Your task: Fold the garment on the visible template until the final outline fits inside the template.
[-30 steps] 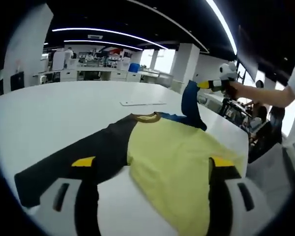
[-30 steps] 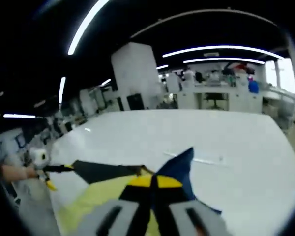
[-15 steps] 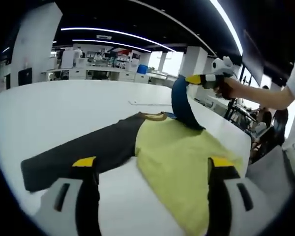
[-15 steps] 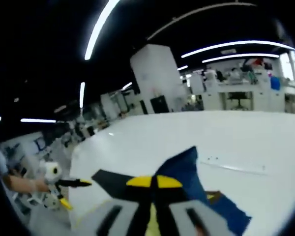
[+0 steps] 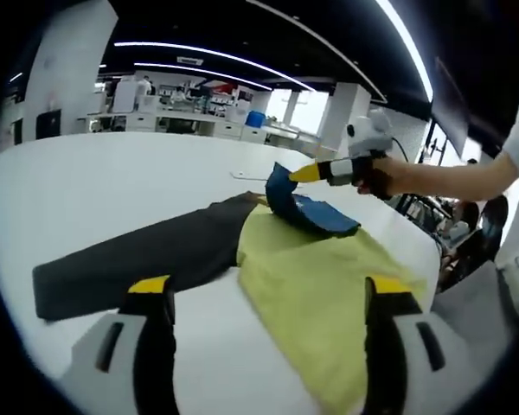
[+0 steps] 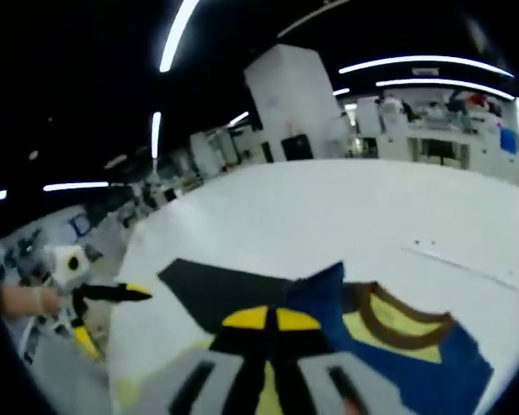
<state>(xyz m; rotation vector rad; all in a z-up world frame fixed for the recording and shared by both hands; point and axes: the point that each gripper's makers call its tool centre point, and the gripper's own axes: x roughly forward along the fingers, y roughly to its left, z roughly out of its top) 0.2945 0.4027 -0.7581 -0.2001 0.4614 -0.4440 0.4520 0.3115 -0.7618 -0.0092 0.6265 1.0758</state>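
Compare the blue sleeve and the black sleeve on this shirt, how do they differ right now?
The blue sleeve is lifted and folded over the yellow body, pinched shut in the right gripper; the black sleeve lies flat, stretched out on the white table, with nothing holding it. The left gripper is open above the shirt. Both sleeves join the same yellow body.

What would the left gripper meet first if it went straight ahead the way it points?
Probably the shirt: its yellow body lies on the white table just ahead of the open left gripper, though depth is unclear.

Yellow garment (image 5: 316,277), black sleeve (image 5: 138,264), blue sleeve (image 5: 307,207), brown collar (image 6: 389,324); white table (image 5: 95,181).
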